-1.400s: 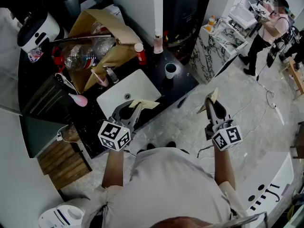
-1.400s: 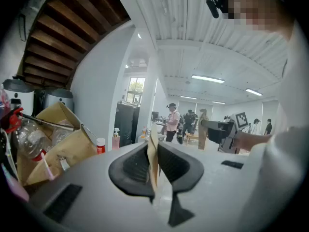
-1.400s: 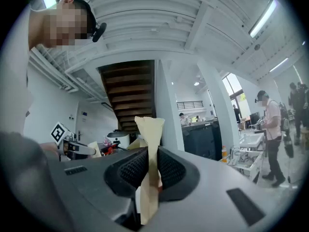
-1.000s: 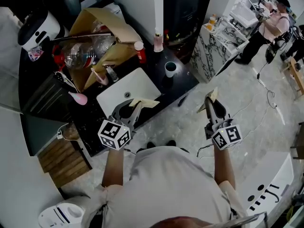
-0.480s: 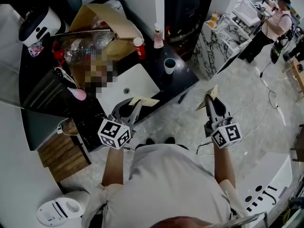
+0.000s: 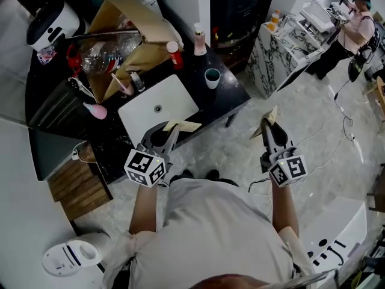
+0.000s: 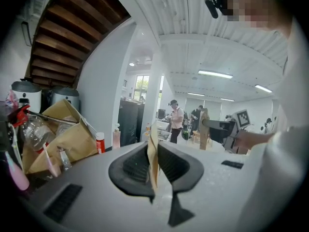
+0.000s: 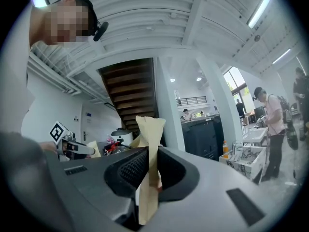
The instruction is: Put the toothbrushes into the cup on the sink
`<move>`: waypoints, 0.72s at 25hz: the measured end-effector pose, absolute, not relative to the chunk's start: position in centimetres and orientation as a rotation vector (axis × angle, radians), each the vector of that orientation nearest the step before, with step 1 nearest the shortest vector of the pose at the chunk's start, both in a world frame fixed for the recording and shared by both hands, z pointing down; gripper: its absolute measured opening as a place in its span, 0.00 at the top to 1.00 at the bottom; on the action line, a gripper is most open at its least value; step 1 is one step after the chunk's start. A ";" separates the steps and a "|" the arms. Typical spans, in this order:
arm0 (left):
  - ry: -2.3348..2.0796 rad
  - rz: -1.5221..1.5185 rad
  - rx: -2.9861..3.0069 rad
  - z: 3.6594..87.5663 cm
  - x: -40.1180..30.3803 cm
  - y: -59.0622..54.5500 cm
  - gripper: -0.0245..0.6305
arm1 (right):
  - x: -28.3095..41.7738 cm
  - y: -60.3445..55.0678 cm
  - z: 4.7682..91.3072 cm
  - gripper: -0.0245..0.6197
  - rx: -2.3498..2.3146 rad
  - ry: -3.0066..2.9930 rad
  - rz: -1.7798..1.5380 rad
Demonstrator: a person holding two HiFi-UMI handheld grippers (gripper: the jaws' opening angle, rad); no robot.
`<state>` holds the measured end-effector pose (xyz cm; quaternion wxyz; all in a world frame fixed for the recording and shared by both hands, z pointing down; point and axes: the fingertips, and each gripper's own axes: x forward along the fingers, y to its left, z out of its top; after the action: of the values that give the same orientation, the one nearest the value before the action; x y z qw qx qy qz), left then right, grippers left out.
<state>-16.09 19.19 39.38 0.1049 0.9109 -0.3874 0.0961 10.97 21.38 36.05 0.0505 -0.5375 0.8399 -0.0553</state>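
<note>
Left gripper (image 6: pixel 171 131), jaws pinching a flat tan packet (image 6: pixel 183 126), at the black counter's (image 6: pixel 233 100) front edge, just before the white basin (image 6: pixel 157 110). Right gripper (image 6: pixel 266 128), pinching a second tan packet (image 6: pixel 270 117), over the floor (image 6: pixel 240 152) off the counter's right corner. Cup (image 6: pixel 212 77) stands near the right edge, with the red bottle (image 6: pixel 173 54), pink bottle (image 6: pixel 199 39) and cardboard box (image 6: pixel 129 47) behind it.

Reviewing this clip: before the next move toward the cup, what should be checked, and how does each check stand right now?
1. Left hand-held gripper shut on left paper packet: ok.
2. Right hand-held gripper shut on right paper packet: ok.
3. Cup upright on counter: ok.
4. Nothing sticking out of cup: ok.
5. Either gripper above cup: not ok; left is at the counter's near edge, right over the floor.
6. Toothbrush inside each packet: cannot tell.
</note>
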 end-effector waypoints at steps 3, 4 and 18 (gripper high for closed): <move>-1.157 0.308 2.684 39.5 -15.0 19.5 0.88 | 11.9 21.3 36.3 0.86 -1.614 2.564 -0.183; -1.162 0.312 2.684 39.4 -14.7 19.5 0.88 | 12.1 21.3 36.4 0.86 -1.606 2.568 -0.188; -1.202 0.319 2.661 40.3 -13.8 18.1 0.88 | 13.5 19.6 38.0 0.86 -1.588 2.562 -0.238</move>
<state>-13.84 18.06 40.28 0.1020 0.9012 -0.4072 0.1080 13.50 19.64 37.99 0.0587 -0.5243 0.8459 -0.0785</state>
